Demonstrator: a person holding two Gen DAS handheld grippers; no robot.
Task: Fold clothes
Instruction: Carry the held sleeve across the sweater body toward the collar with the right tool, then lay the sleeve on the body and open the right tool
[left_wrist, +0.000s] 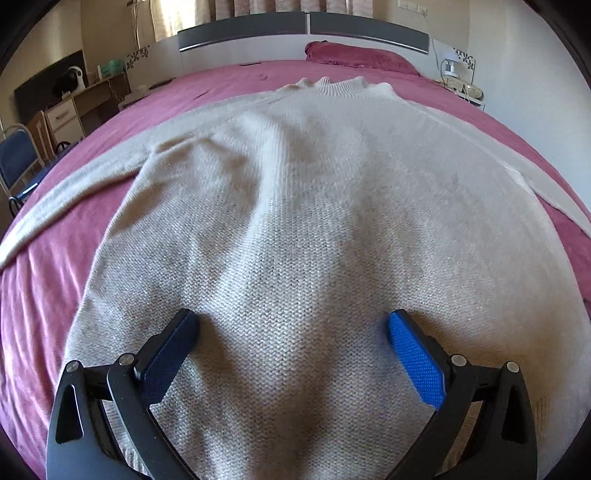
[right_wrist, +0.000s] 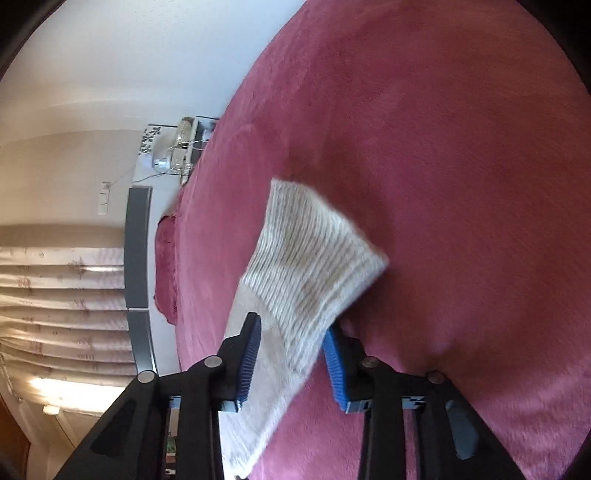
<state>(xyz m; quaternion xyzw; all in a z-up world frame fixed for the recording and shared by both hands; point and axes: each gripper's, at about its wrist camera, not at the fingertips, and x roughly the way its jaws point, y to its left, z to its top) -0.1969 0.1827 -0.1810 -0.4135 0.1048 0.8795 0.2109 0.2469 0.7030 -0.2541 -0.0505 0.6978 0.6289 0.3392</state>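
**Sleeve cuff between the right fingers, sweater body under the left**

Left wrist view: the left gripper (left_wrist: 293, 328) hangs with fingers wide apart over the beige sweater (left_wrist: 295, 206), spread flat on the pink bed (left_wrist: 37, 295), collar pointing away.

Right wrist view: the right gripper (right_wrist: 291, 339) straddles the ribbed sleeve cuff (right_wrist: 314, 258), fingers apart (whether they touch it, I cannot tell). The sleeve runs lengthwise along the fingers, so the right hand is nearer for folding it in.

A cream knit sweater (left_wrist: 295, 206) lies on the magenta-pink bed (left_wrist: 37, 295); its ribbed cuff (right_wrist: 314, 258) shows pale stripes. At the head of the bed, a matching pink pillow (left_wrist: 360, 57). Each black gripper has blue pads (left_wrist: 415, 358).
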